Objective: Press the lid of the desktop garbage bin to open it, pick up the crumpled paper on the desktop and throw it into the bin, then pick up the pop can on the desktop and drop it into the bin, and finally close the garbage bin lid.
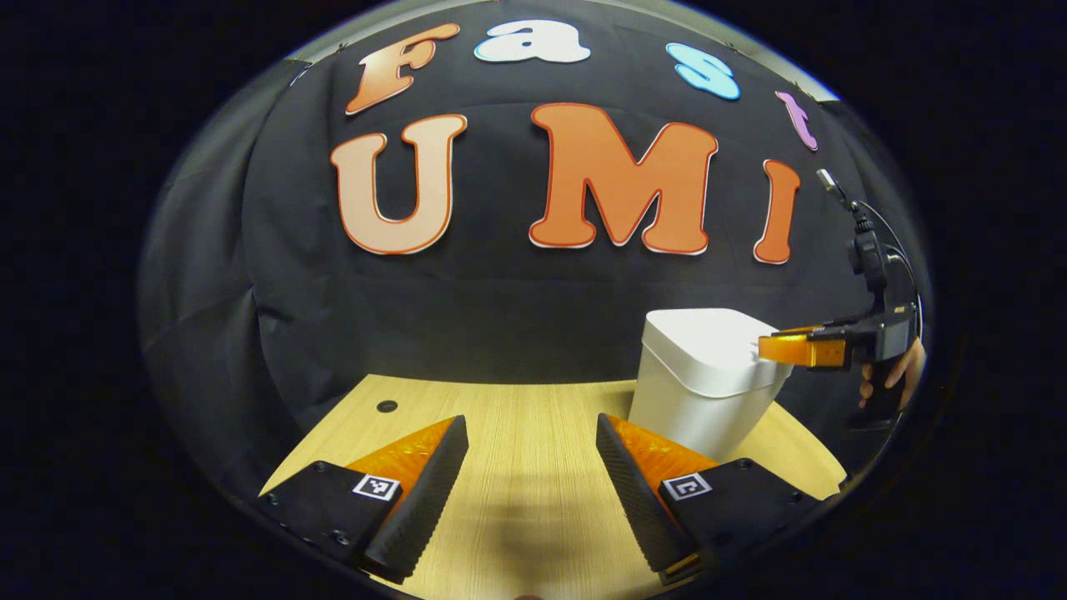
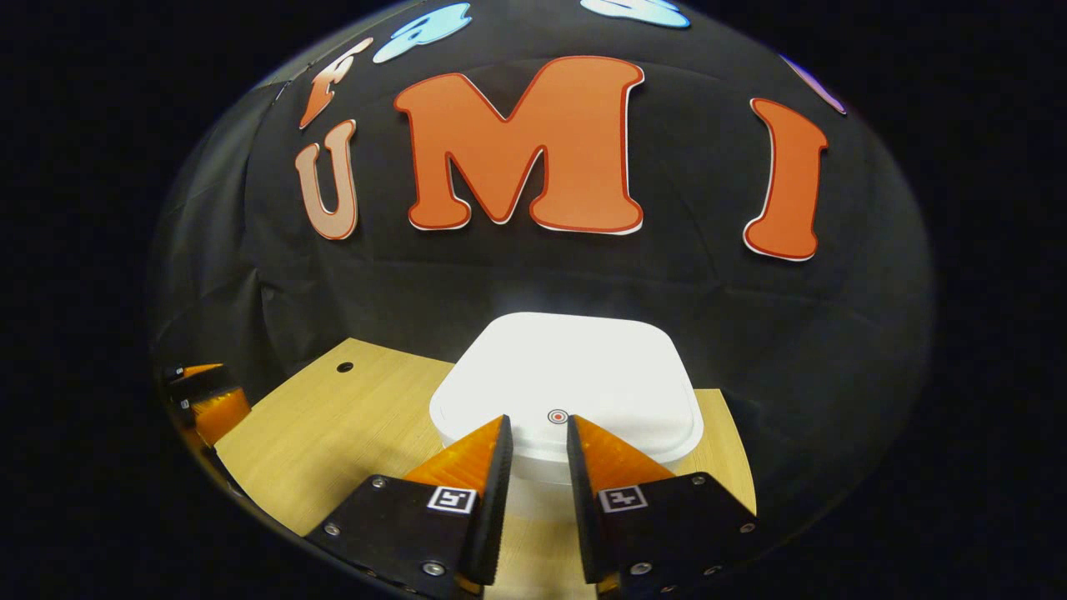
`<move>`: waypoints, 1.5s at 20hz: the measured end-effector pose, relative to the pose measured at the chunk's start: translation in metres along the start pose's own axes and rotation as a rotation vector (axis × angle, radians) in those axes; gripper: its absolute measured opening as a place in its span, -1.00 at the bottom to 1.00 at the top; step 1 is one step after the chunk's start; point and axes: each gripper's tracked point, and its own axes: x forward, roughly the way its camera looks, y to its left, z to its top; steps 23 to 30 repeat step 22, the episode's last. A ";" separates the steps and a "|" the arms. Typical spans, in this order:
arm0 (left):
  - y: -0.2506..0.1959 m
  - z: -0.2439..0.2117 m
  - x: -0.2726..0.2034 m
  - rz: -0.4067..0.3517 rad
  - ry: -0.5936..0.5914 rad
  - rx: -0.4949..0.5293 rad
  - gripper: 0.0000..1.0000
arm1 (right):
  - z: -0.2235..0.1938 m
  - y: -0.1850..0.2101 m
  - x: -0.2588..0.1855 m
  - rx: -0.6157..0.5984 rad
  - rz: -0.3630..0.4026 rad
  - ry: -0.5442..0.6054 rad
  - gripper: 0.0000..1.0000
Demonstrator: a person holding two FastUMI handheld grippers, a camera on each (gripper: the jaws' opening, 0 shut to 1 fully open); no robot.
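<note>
The white desktop bin (image 1: pixel 704 379) stands on the wooden table (image 1: pixel 517 492), its lid (image 2: pixel 567 371) lying flat and closed. A small red ring mark (image 2: pixel 558 416) sits near the lid's front edge. My right gripper (image 2: pixel 538 423) hovers right at that mark, its fingers a narrow gap apart with nothing between them. In the left gripper view the right gripper (image 1: pixel 783 348) reaches in from the right, its tip at the lid's right edge, held by a hand (image 1: pixel 896 375). My left gripper (image 1: pixel 531 425) is wide open over bare table, left of the bin.
A small round hole (image 1: pixel 387 406) marks the table's far left corner. The black cloth wall rises just behind the table and the bin. In the right gripper view the left gripper (image 2: pixel 208 404) shows at the far left edge.
</note>
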 end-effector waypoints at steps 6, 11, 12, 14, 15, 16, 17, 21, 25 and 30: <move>0.003 0.041 -0.020 0.044 -0.152 -0.037 0.97 | 0.010 0.003 -0.033 -0.087 0.015 -0.180 0.63; 0.012 0.046 -0.034 0.104 -0.200 -0.089 0.97 | 0.002 0.008 -0.050 -0.127 0.052 -0.227 0.89; 0.014 0.043 -0.039 0.110 -0.203 -0.090 1.00 | 0.001 0.010 -0.053 -0.140 0.057 -0.233 0.89; 0.023 0.046 -0.041 0.129 -0.207 -0.067 0.97 | 0.004 0.019 -0.058 -0.140 0.070 -0.250 0.89; 0.027 0.047 -0.040 0.134 -0.210 -0.055 0.97 | 0.006 0.023 -0.058 -0.138 0.072 -0.256 0.89; 0.029 0.048 -0.039 0.130 -0.216 -0.046 0.96 | 0.005 0.027 -0.060 -0.138 0.070 -0.257 0.91; 0.031 0.049 -0.039 0.115 -0.222 -0.032 0.93 | 0.004 0.030 -0.061 -0.139 0.059 -0.256 0.91; 0.055 0.044 -0.027 0.083 -0.204 0.010 0.96 | 0.005 0.042 -0.067 -0.112 -0.003 -0.244 0.94; 0.057 0.040 -0.026 0.077 -0.195 0.011 0.97 | 0.003 0.041 -0.068 -0.119 -0.025 -0.243 0.94; 0.057 0.040 -0.026 0.077 -0.195 0.011 0.97 | 0.003 0.041 -0.068 -0.119 -0.025 -0.243 0.94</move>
